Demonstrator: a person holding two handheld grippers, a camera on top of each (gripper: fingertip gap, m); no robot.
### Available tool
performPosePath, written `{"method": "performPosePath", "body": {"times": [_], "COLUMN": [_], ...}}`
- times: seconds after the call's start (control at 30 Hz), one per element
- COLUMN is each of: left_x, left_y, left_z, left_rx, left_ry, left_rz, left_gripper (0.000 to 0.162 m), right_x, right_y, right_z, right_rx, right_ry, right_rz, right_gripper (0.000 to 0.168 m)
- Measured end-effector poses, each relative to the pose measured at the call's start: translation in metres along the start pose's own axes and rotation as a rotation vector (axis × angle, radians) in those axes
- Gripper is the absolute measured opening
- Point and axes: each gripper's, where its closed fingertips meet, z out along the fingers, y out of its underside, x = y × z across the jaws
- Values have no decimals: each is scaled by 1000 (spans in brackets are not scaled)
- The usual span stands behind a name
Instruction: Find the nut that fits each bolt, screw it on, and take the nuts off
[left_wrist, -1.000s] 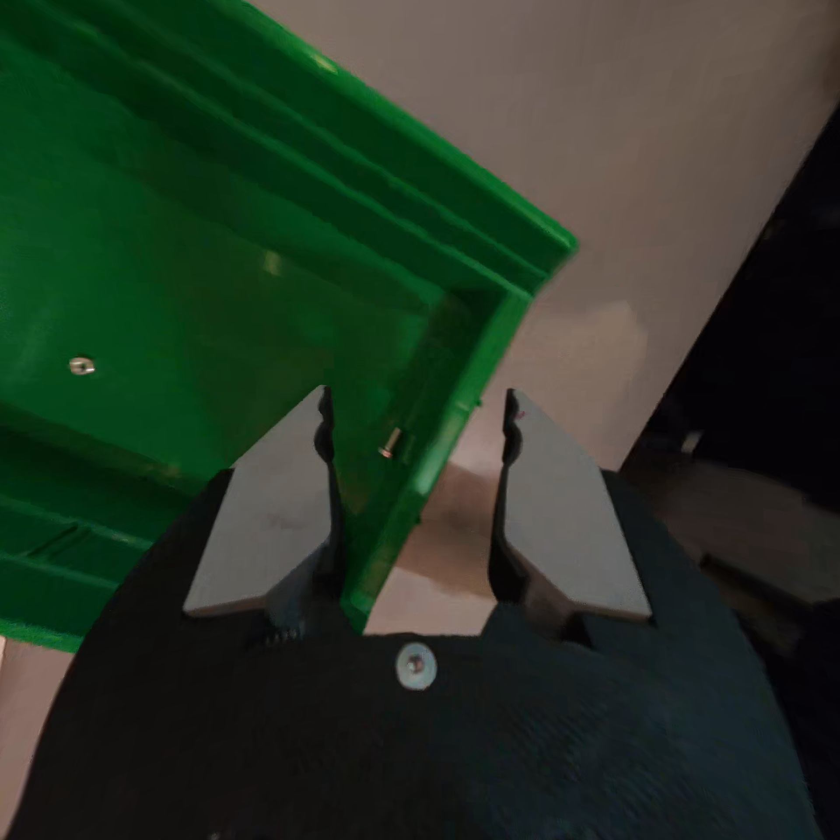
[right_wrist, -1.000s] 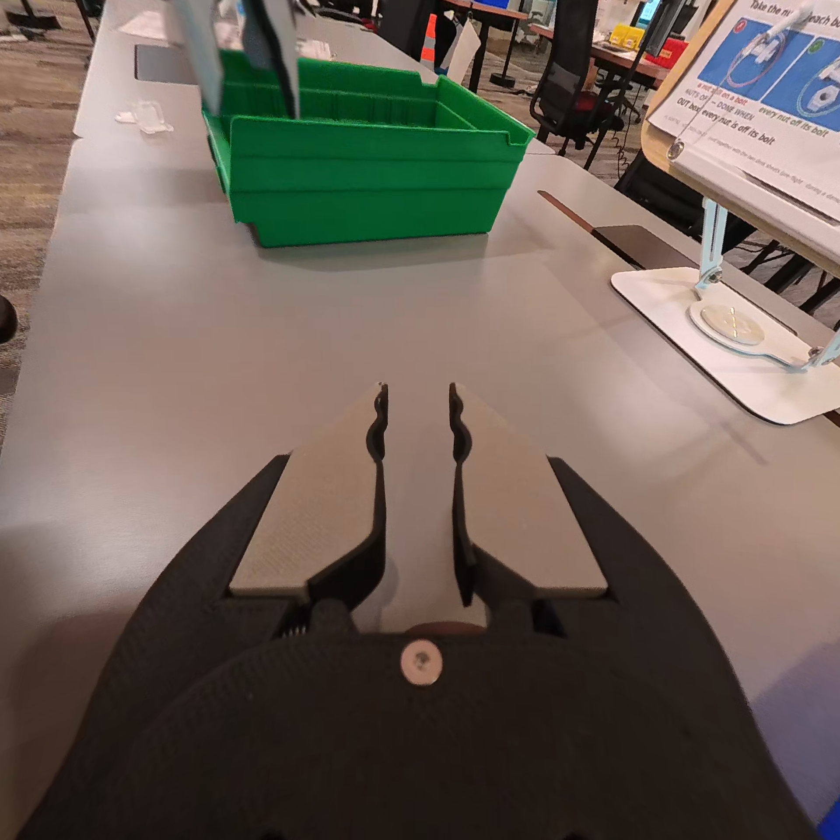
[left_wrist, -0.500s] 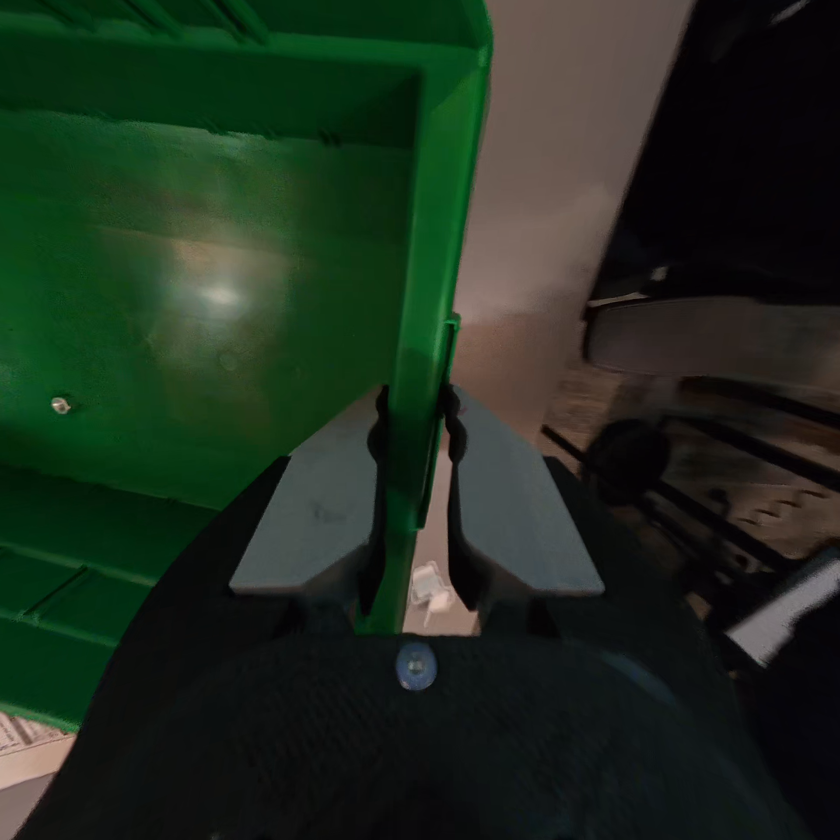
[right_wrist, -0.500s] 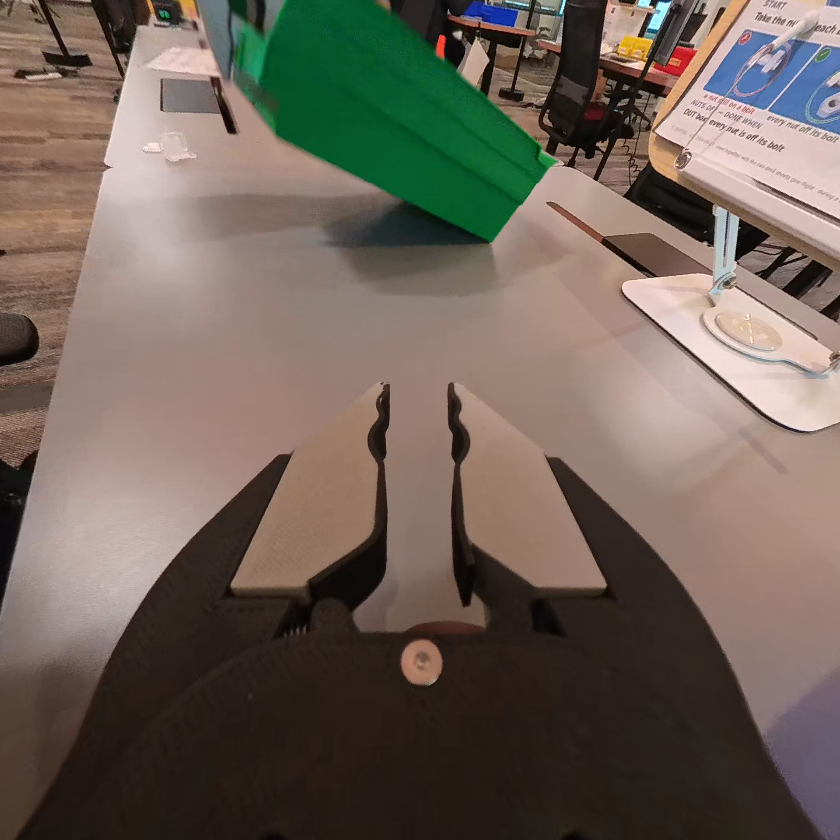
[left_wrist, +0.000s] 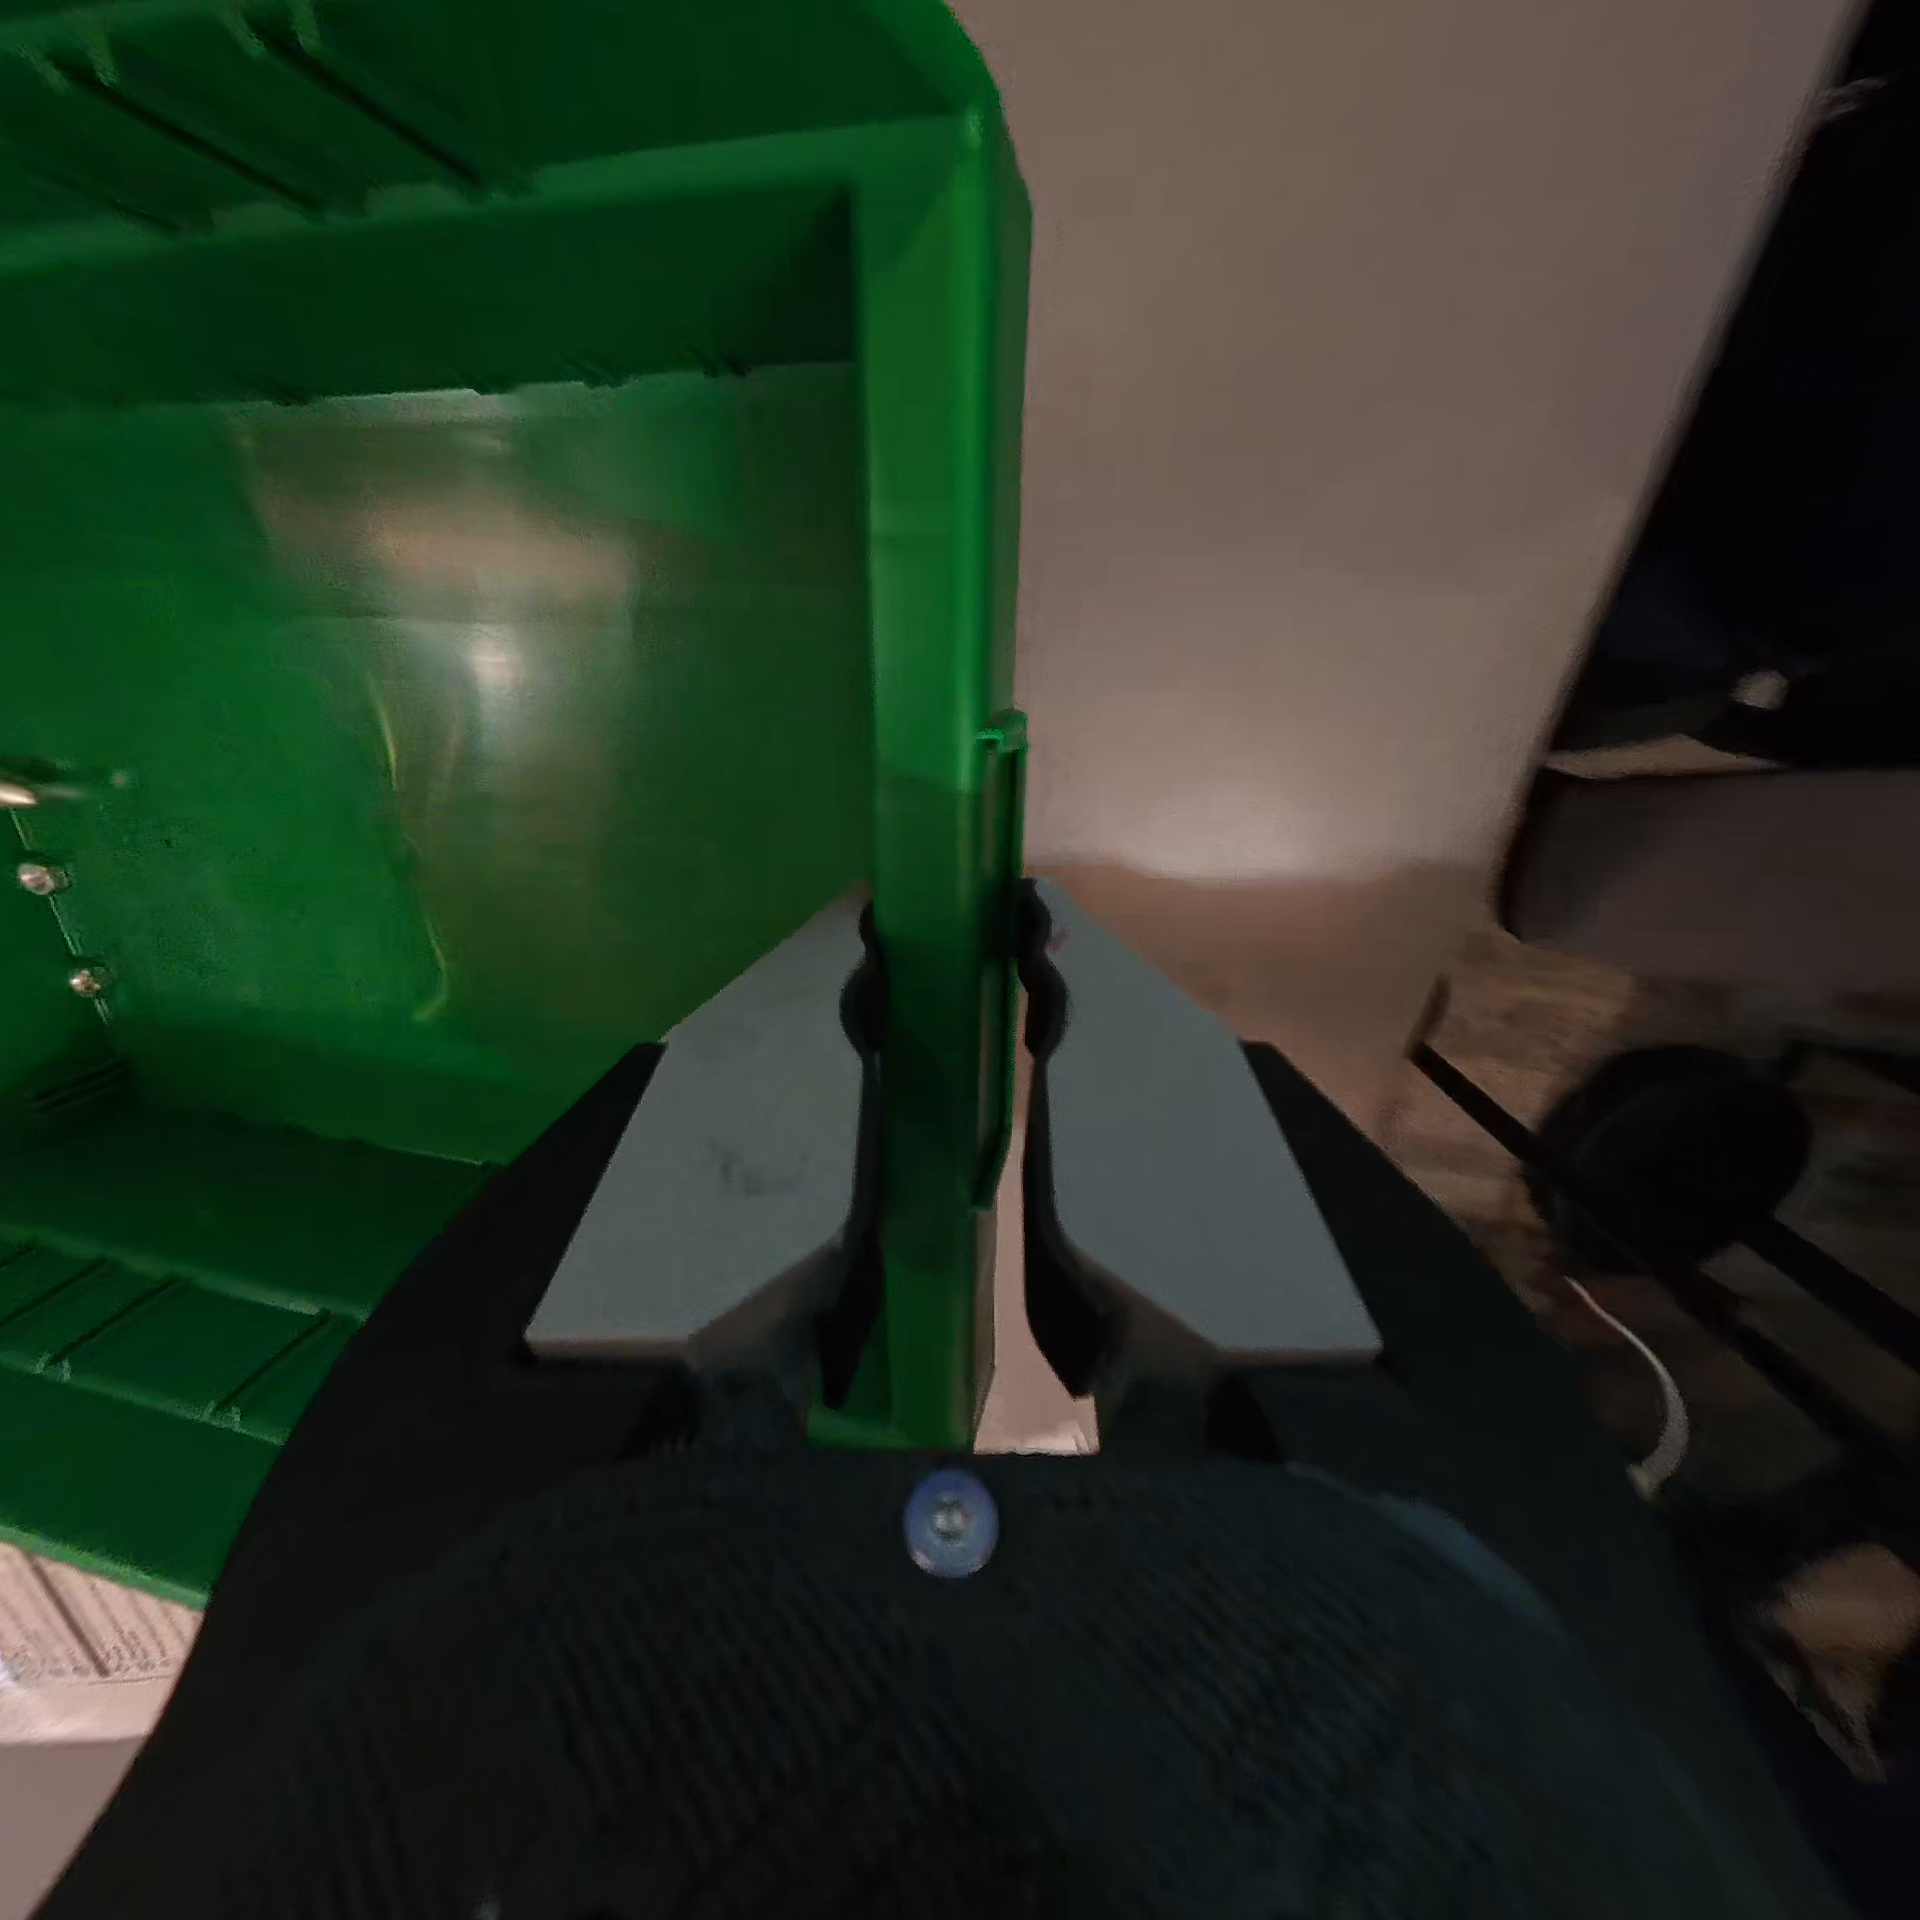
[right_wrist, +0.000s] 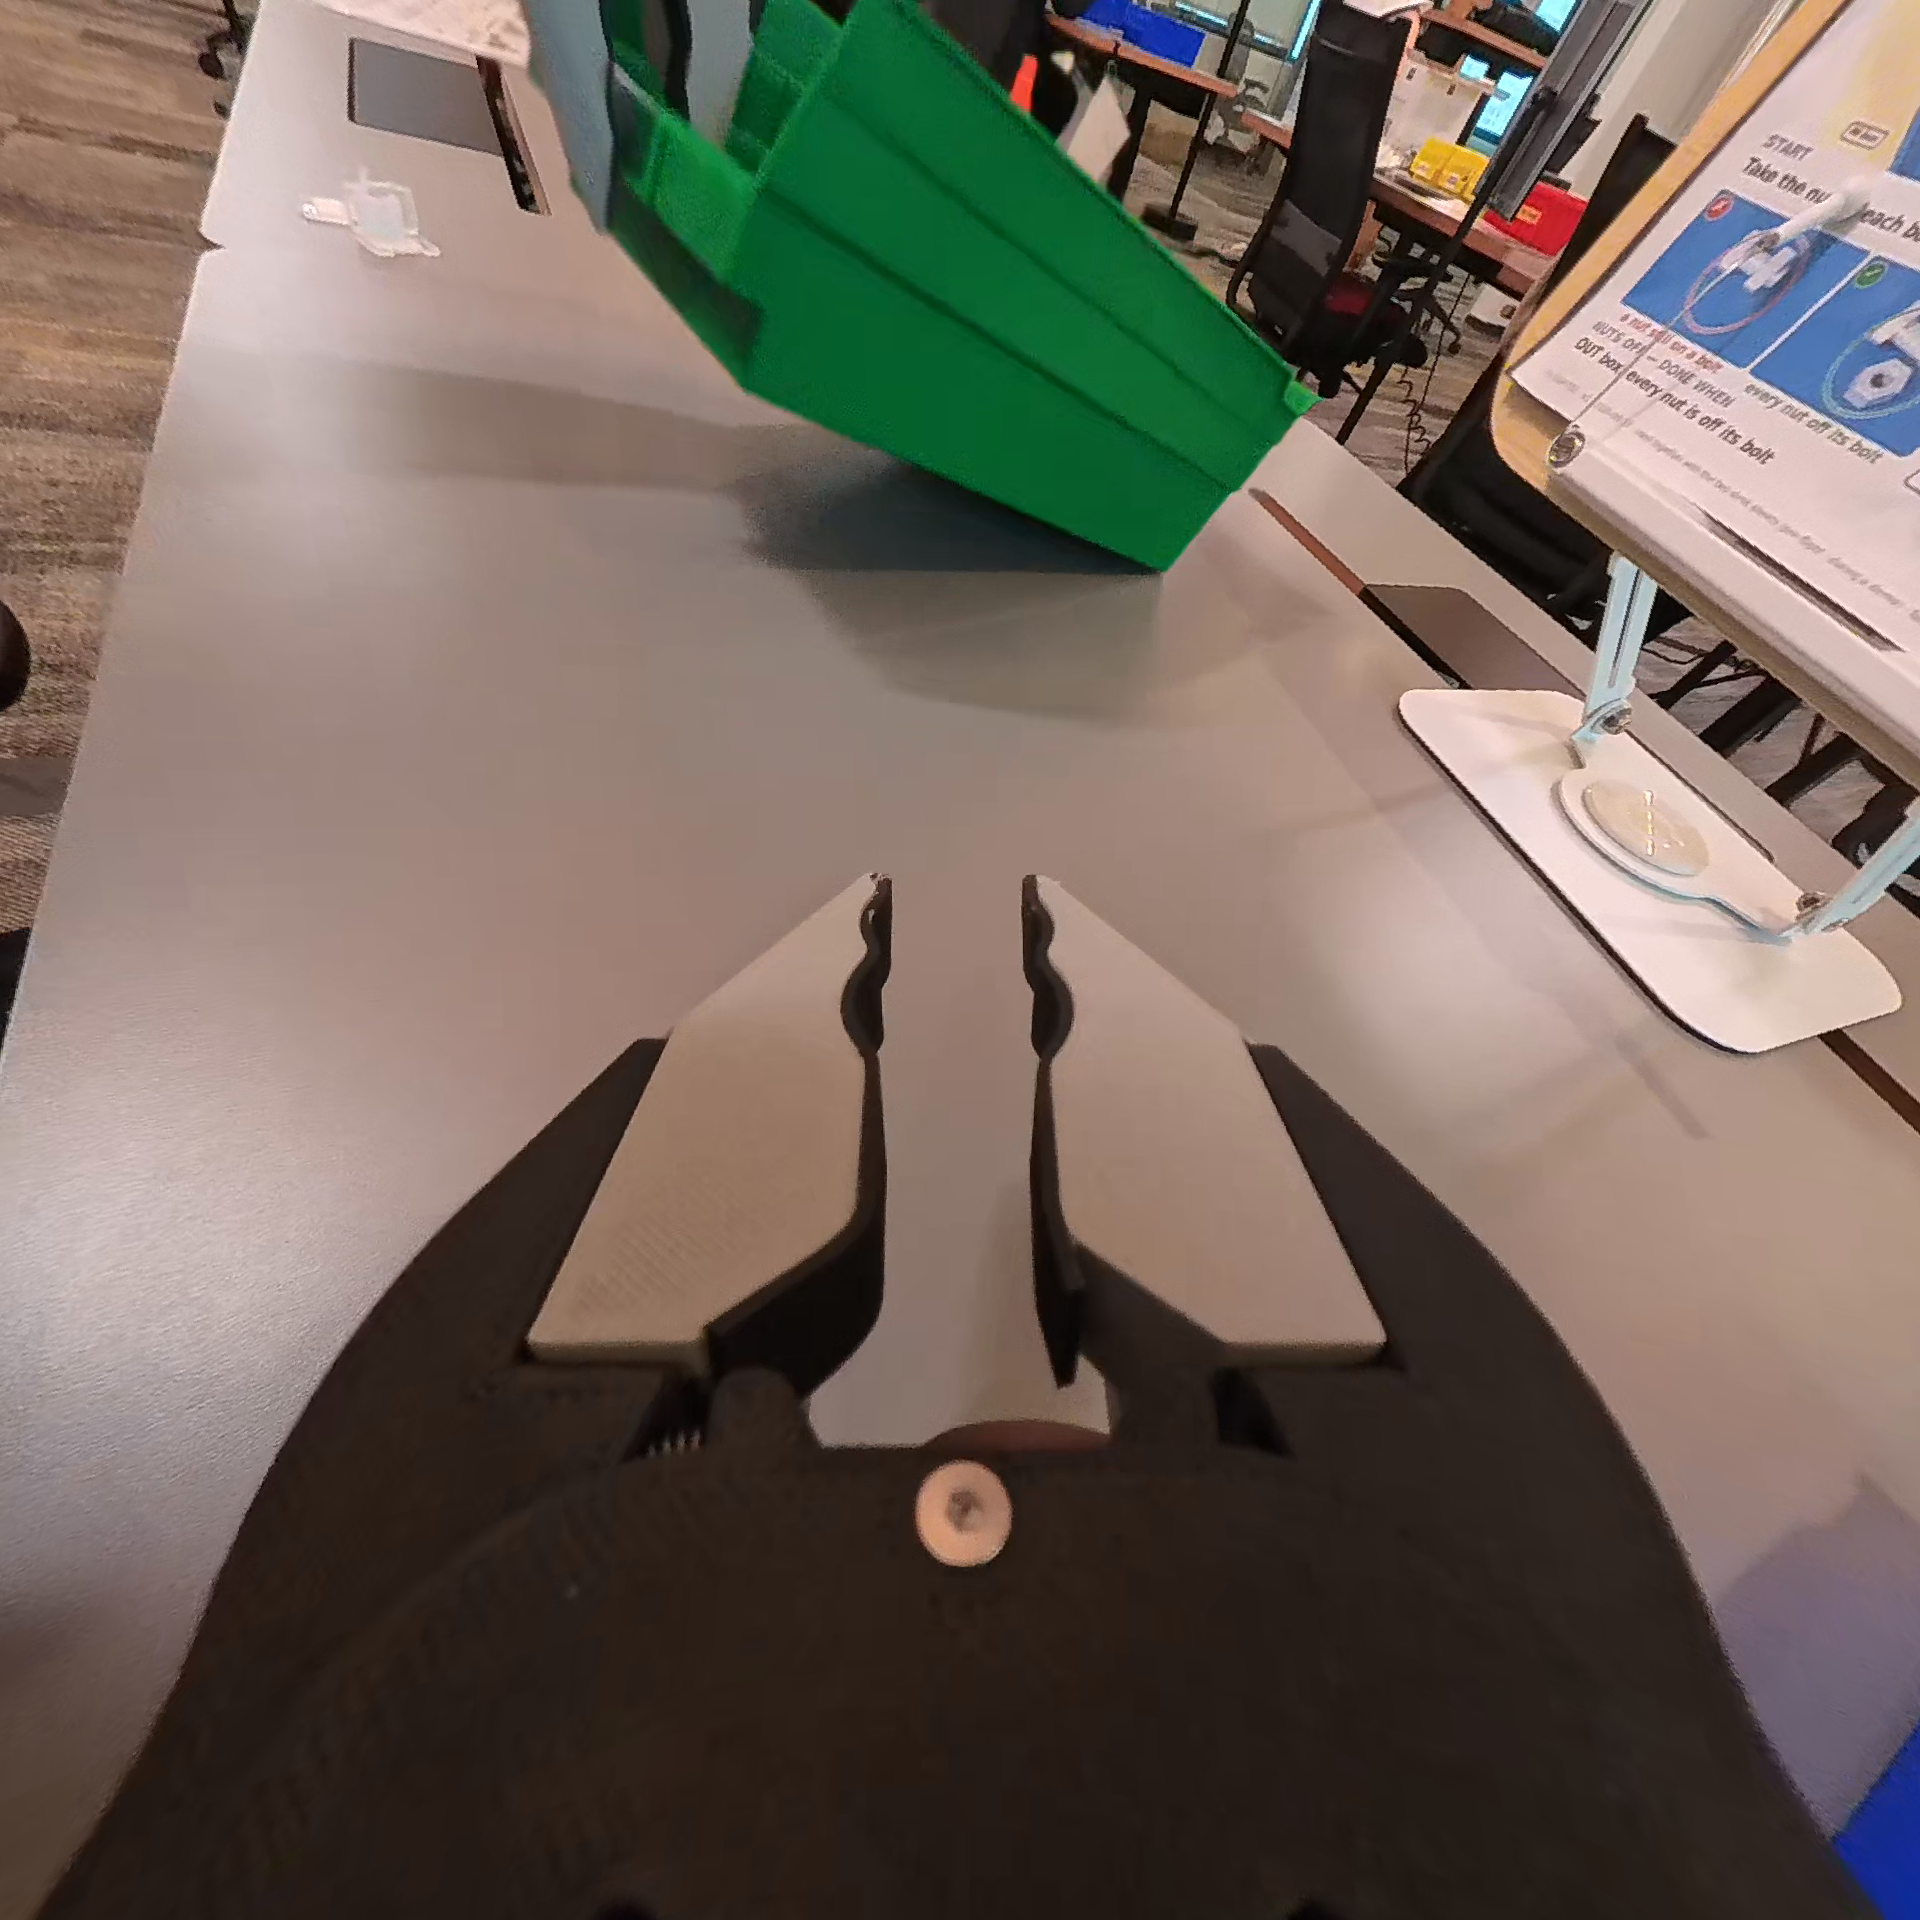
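Bin (left_wrist: 940, 623) wall sits clamped in left gripper (left_wrist: 945, 925), tipped up at frame centre; small hardware (left_wrist: 42, 878) slides at far left. Right gripper (right_wrist: 954, 904) waits apart, empty. Likely emptying step; next, tip further.

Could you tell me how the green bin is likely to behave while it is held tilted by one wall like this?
The green bin looks stiff: its wall stays straight between the left tongs. It seems light, since one wall grip lifts that end while the far corner touches the table. The small metal pieces inside will probably slide downhill.
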Motion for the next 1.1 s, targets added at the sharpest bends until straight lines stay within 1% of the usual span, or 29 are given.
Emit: {"method": "performPosePath", "body": {"times": [0.1, 0.23, 0.37, 0.4, 0.43, 0.47, 0.5, 0.53, 0.57, 0.6, 0.63, 0.67, 0.73, 0.83, 0.87, 0.93, 0.97, 1.03, 1.1], "left_x": [-4, -2, -3, -6, -13, -20, -29, -42, -60, -74, -88, -107, -147, -196, -208, -224, -234, -252, -260], "left_y": [-1, 6, -11, -17, -23, -28, -33, -37, -41, -46, -51, -51, -43, -23, -18, -16, -11, -4, 6], "left_z": [39, 79, 71, 64, 57, 50, 44, 37, 29, 21, 15, 8, 1, 14, 23, 44, 50, 57, 62], "left_rx": [21, -4, 132, 172, 207, 234, 250, 271, 294, 327, 360, 381, 373, 260, 229, 208, 196, 190, 150], "left_ry": [-131, -188, -201, -203, -221, -228, -230, -254, -307, -335, -348, -388, -466, -519, -500, -396, -372, -348, -328], "left_rz": [-15, -69, -113, -127, -153, -189, -233, -287, -331, -355, -386, -449, -586, -682, -703, -729, -760, -811, -857], "left_gripper": [22, 22, 23, 28, 37, 50, 59, 53, 31, 30, 25, 20, 14, 15, 15, 23, 23, 25, 30], "right_x": [-2, -4, -6, -6, -6, -6, -6, -7, -7, -7, -6, -6, -6, -6, -6, -5, -5, -5, -6], "right_y": [1, 6, 7, 7, 6, 6, 6, 6, 5, 5, 5, 5, 5, 3, 3, 3, 3, 3, 1], "right_z": [3, 7, 9, 9, 9, 9, 9, 8, 8, 8, 8, 7, 6, 6, 5, 4, 4, 4, 3], "right_rx": [-6, -22, -28, -28, -27, -27, -27, -27, -26, -26, -26, -26, -23, -19, -19, -21, -22, -20, -14], "right_ry": [-6, -18, -24, -24, -24, -24, -23, -22, -20, -19, -18, -15, -15, -19, -20, -13, -9, -6, -9], "right_rz": [-2, 7, 10, 8, 5, 1, -2, -4, -6, -9, -11, -13, -12, -8, -9, -19, -24, -27, -28], "right_gripper": [22, 22, 22, 21, 21, 21, 22, 22, 21, 21, 21, 21, 21, 21, 21, 22, 22, 21, 21]}}
